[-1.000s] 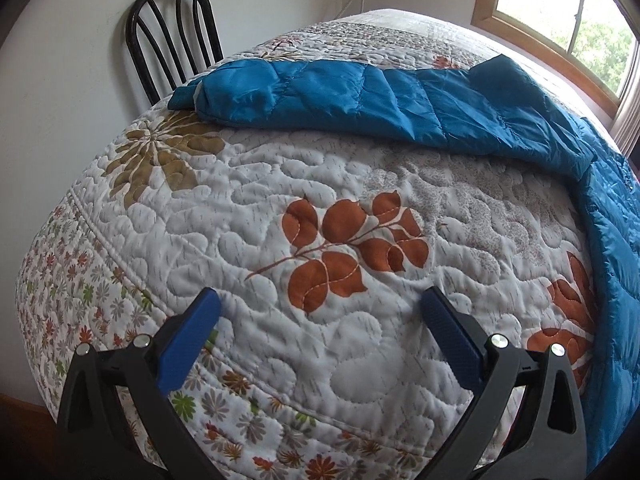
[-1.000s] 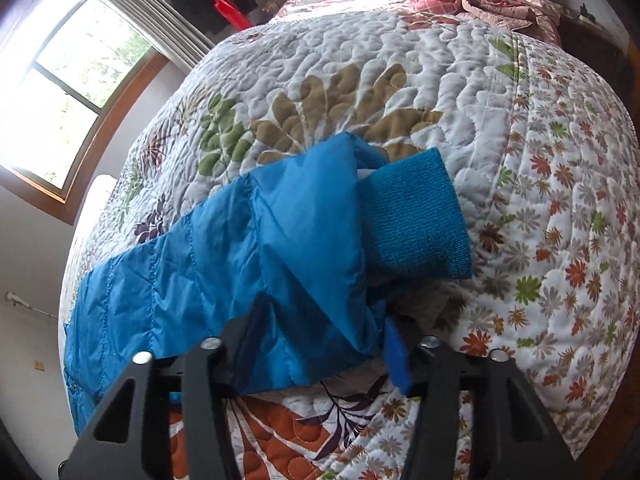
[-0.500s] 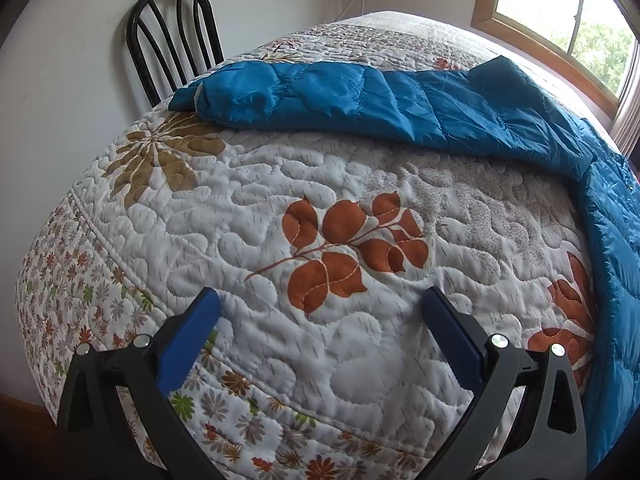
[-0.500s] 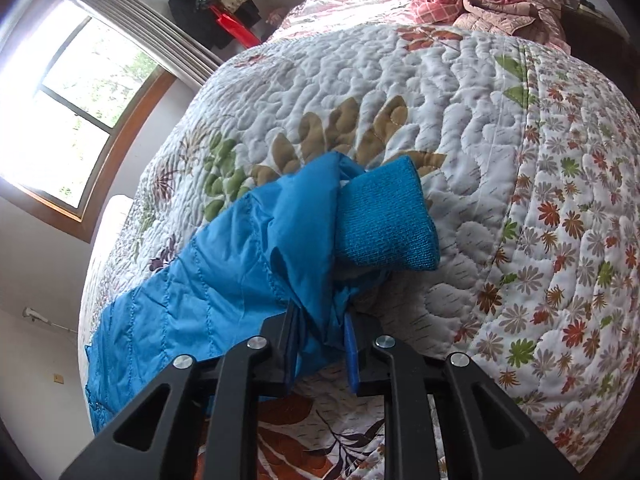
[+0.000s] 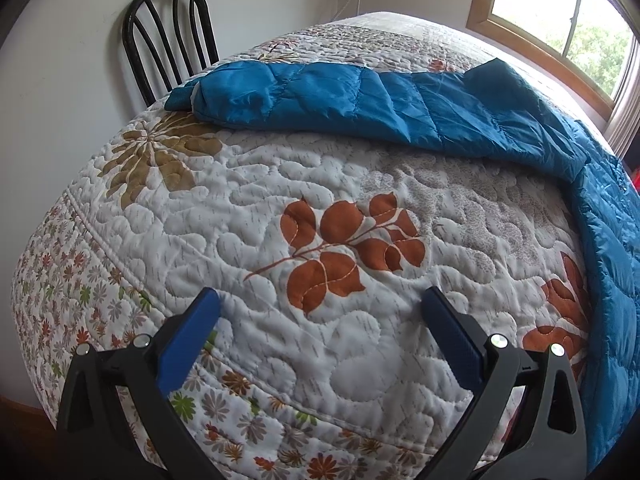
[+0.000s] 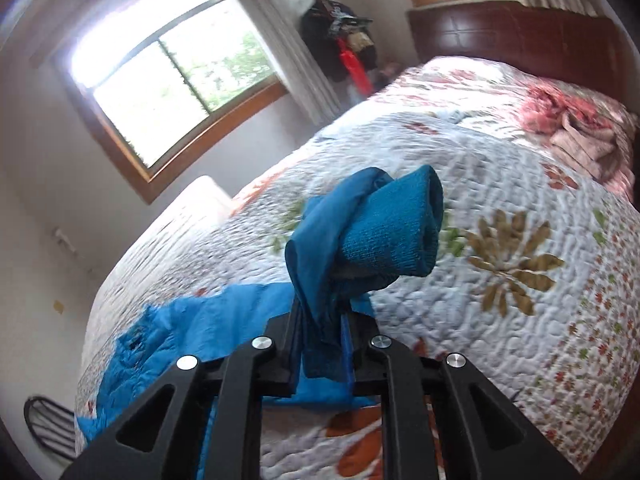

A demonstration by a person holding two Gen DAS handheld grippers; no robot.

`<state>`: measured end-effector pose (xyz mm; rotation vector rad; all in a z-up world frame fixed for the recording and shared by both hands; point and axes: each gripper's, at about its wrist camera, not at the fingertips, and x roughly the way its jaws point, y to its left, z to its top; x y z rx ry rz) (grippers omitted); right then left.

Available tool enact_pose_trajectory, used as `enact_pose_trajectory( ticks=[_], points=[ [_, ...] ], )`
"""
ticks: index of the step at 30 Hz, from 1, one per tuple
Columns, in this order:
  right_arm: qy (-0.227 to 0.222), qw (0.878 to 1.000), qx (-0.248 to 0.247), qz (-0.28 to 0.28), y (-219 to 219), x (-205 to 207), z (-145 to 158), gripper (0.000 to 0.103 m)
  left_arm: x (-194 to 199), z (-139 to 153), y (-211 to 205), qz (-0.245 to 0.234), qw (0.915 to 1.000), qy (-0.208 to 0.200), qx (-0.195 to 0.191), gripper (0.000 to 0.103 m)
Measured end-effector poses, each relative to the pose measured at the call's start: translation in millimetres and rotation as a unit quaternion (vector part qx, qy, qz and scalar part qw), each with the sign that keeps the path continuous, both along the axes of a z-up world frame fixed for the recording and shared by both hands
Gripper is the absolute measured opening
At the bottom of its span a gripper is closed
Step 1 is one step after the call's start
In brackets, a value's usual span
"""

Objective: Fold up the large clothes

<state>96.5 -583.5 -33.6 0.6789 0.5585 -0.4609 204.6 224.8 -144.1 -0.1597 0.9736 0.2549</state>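
Both wrist views face the quilted bed (image 5: 280, 184), sharing its blue jacket (image 6: 224, 320).

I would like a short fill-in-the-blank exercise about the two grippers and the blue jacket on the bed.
1. The right gripper is shut on the sleeve of the blue ____.
2. The left gripper is ____ and holds nothing.
3. The knit cuff sits ____ the quilt, lifted off it.
4. A black ____ stands against the wall beside the bed.

Missing words: jacket; open; above; chair

Floral quilt (image 5: 248, 184) on bed, black chair (image 5: 170, 36) (against wall), window (image 6: 172, 68), folded pink cloths (image 6: 576, 136)
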Motion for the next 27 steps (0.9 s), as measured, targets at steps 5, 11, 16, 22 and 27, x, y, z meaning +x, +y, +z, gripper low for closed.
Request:
enact_pose_trajectory(
  ticks=[5, 11, 16, 22, 27],
  points=[
    [0.013, 0.990, -0.048, 0.136, 99, 68, 12, 0.016, -2, 17, -6, -0.015, 0.9998, -0.014, 0.007, 0.100],
    [0.063, 0.956, -0.072, 0.278, 188, 124, -19, 0.016, -4, 54, -36, -0.054, 0.9976, -0.043, 0.006, 0.100],
    [0.063, 0.935, -0.070, 0.343, 222, 126, -32, 0.018, 13, 80, -84, -0.112, 0.9924, -0.049, -0.005, 0.100],
    [0.084, 0.956, -0.081, 0.270, 190, 119, -18, 0.020, 38, 105, -169, -0.175, 0.9830, -0.054, 0.009, 0.100],
    [0.134, 0.962, -0.075, 0.225, 163, 128, -33, 0.025, 48, 123, -242, -0.224, 0.9711, -0.079, 0.024, 0.100]
  ],
)
